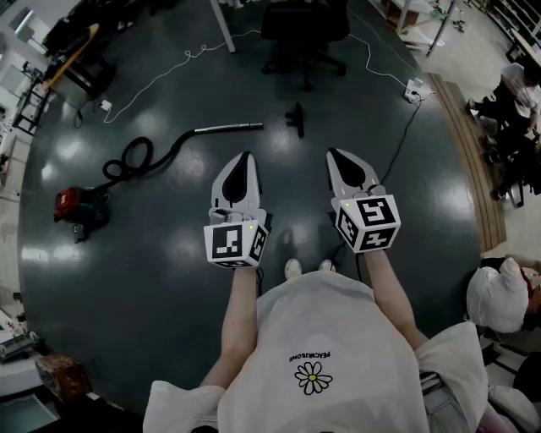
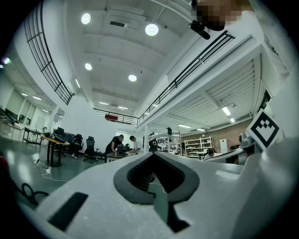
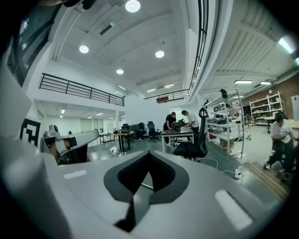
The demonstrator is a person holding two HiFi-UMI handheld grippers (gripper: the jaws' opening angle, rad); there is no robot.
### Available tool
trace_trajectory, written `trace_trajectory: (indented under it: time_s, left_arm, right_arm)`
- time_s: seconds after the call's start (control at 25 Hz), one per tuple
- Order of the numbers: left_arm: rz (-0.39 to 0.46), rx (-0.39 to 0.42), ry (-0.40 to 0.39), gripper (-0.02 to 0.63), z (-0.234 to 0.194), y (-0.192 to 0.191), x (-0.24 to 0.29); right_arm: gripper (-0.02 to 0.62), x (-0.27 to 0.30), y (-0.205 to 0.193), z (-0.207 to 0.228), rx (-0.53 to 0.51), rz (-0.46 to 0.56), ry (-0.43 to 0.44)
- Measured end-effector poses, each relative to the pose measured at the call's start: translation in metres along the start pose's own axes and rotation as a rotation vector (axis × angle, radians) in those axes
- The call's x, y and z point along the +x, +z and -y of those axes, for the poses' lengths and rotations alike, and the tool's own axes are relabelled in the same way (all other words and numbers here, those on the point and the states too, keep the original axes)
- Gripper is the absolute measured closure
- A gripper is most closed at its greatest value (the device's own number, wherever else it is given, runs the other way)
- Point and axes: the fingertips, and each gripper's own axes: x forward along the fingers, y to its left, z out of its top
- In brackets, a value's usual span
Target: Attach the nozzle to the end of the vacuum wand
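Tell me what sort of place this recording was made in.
Probably a large open lab or workshop hall. It has a high ceiling with a mezzanine railing, an office chair on a dark glossy floor, and storage shelves.

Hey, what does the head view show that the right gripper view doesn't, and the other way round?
Only the head view shows the black nozzle, the hose and the red vacuum on the floor. Only the right gripper view shows two people at a desk and the ceiling lights. Both show the shut right gripper, the left gripper and the office chair.
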Motion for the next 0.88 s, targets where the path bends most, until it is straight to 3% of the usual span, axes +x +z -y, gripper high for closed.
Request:
trace_trajectory:
  time_s: [0.36, 0.68, 0.88]
  left_arm:
    - [0.0, -0.003, 0.006, 0.606, -0.013, 0.001, -0.008]
    - [0.02, 0.004, 0.024, 0.606, -0.06, 0.004, -0.026]
    - [0.016, -0.018, 0.053, 0.606, -0.096, -0.004, -0.045]
  right_arm:
    - [0.592, -0.003, 0.007, -0.013, -0.023, 0.011, 0.005]
    - [0.591, 0.007, 0.003, -0.048, -0.021, -0.013, 0.072]
    - [0.591, 0.022, -0.002, -0.057, -0.037, -0.033, 0.061]
